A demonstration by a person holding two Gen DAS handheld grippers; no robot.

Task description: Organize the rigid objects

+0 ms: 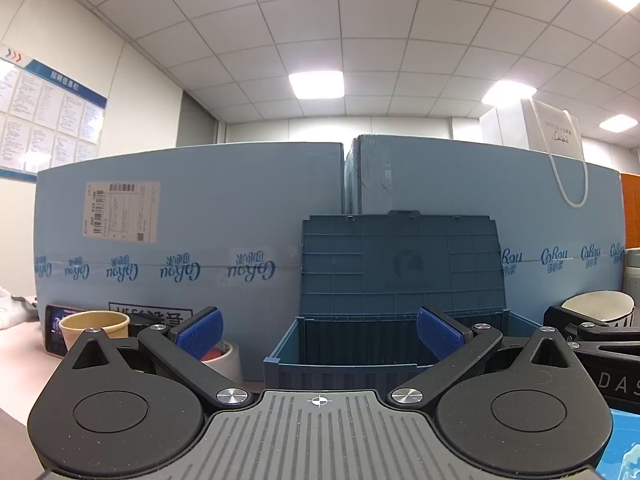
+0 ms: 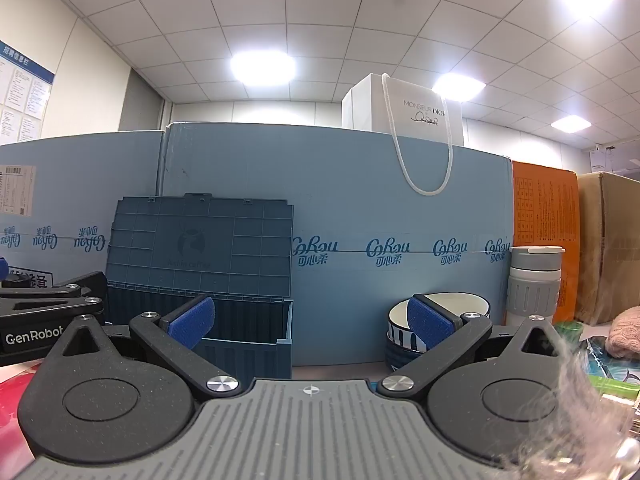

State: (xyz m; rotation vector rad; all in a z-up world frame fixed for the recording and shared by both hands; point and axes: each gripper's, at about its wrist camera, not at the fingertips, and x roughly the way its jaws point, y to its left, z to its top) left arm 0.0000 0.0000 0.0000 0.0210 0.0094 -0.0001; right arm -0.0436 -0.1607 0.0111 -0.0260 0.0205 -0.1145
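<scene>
A dark blue storage box [image 1: 340,364] stands open ahead, its lid [image 1: 400,264] leaning back on the light blue cartons; it also shows in the right wrist view [image 2: 248,344]. My left gripper [image 1: 320,332] is open and empty, facing the box. My right gripper [image 2: 312,324] is open and empty, to the right of the box. Stacked blue-and-white bowls [image 2: 440,312] sit behind its right finger. A grey-white flask [image 2: 532,284] stands further right. A paper cup [image 1: 96,322] and a tape roll [image 1: 228,356] sit at the left.
Tall light blue cartons [image 1: 200,232] wall off the back. A white paper bag [image 2: 416,112] sits on top of them. An orange box [image 2: 544,240] and a brown carton [image 2: 612,240] stand at right. A pink knit item [image 2: 624,332] lies at far right. A phone [image 1: 54,330] leans at left.
</scene>
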